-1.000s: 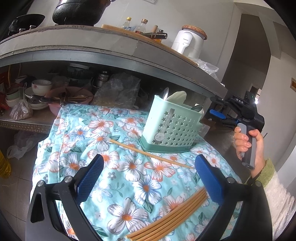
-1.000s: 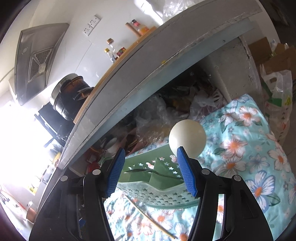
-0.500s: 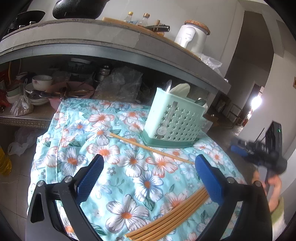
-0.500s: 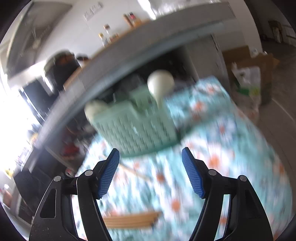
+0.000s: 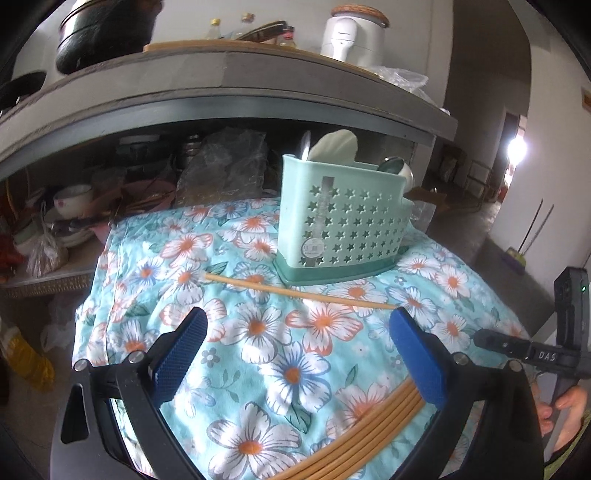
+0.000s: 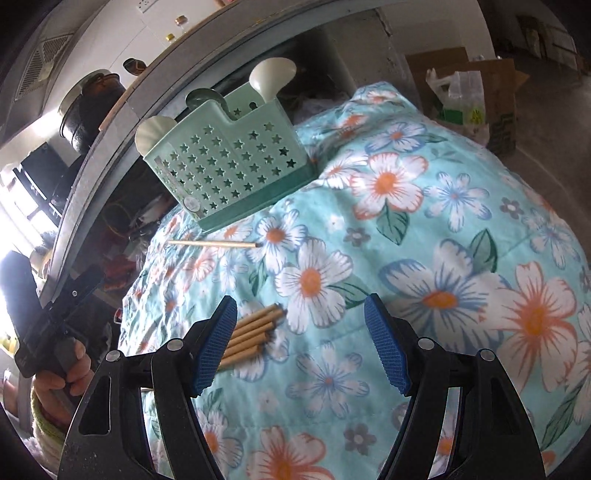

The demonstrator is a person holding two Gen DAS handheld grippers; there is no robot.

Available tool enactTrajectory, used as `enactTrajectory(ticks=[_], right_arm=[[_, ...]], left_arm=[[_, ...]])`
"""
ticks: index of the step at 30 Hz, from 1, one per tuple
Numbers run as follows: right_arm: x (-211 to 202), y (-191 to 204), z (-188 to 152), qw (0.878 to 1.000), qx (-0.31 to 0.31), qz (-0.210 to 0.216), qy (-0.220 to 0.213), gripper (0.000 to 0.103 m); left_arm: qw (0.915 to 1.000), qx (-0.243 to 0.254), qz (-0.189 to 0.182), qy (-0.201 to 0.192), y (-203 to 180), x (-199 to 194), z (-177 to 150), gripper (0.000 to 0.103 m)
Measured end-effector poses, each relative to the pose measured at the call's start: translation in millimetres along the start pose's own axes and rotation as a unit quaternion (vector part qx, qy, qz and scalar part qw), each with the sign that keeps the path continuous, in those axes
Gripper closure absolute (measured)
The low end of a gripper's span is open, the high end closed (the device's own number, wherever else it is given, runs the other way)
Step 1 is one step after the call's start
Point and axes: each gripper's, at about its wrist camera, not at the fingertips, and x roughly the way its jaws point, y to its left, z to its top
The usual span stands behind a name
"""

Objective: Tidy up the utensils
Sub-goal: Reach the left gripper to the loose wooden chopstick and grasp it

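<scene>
A mint green star-holed utensil holder (image 5: 343, 218) stands on a floral cloth (image 5: 295, 350), with white spoons (image 5: 334, 146) and a metal spoon in it. It also shows in the right wrist view (image 6: 229, 162). A single wooden chopstick (image 5: 295, 291) lies in front of the holder, also in the right wrist view (image 6: 214, 243). A bundle of chopsticks (image 5: 369, 432) lies near me, also in the right wrist view (image 6: 255, 332). My left gripper (image 5: 299, 358) is open and empty above the cloth. My right gripper (image 6: 301, 345) is open and empty, just right of the bundle's ends.
A grey counter (image 5: 221, 74) overhangs a shelf with bowls (image 5: 72, 195) and plastic bags behind the table. A pot (image 5: 99, 33) and a white jar (image 5: 351, 33) stand on the counter. Cardboard boxes (image 6: 480, 96) sit on the floor to the right.
My right gripper has pulled back from the holder and down to the near side of the cloth, by the chopstick bundle. My left gripper has shifted slightly and stays open.
</scene>
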Motion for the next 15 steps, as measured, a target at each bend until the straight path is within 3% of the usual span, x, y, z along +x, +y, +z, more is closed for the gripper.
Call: enactTrajectory(ticks=[4, 7, 10, 15], right_arm=[[1.4, -3.6, -1.5, 1.0, 0.004, 0.006, 0.0, 0.035], [2.3, -5.8, -0.8, 1.0, 0.005, 0.01, 0.001, 0.035], [2.5, -6.0, 0.0, 1.0, 0.005, 0.014, 0.002, 0.035], [1.1, -8.1, 1.2, 1.0, 0.007, 0.016, 0.003, 0.035]], left_arm=[[0.996, 0.088, 0.015, -0.002, -17.3, 10.0, 5.5, 0.006], [0.9848, 0.173, 0.017, -0.005, -32.6, 18.3, 7.0, 0.008], [0.9682, 0.249, -0.016, 0.004, -48.9, 28.5, 5.9, 0.015], [0.9423, 0.32, -0.092, 0.038, -72.0, 53.3, 5.1, 0.032]])
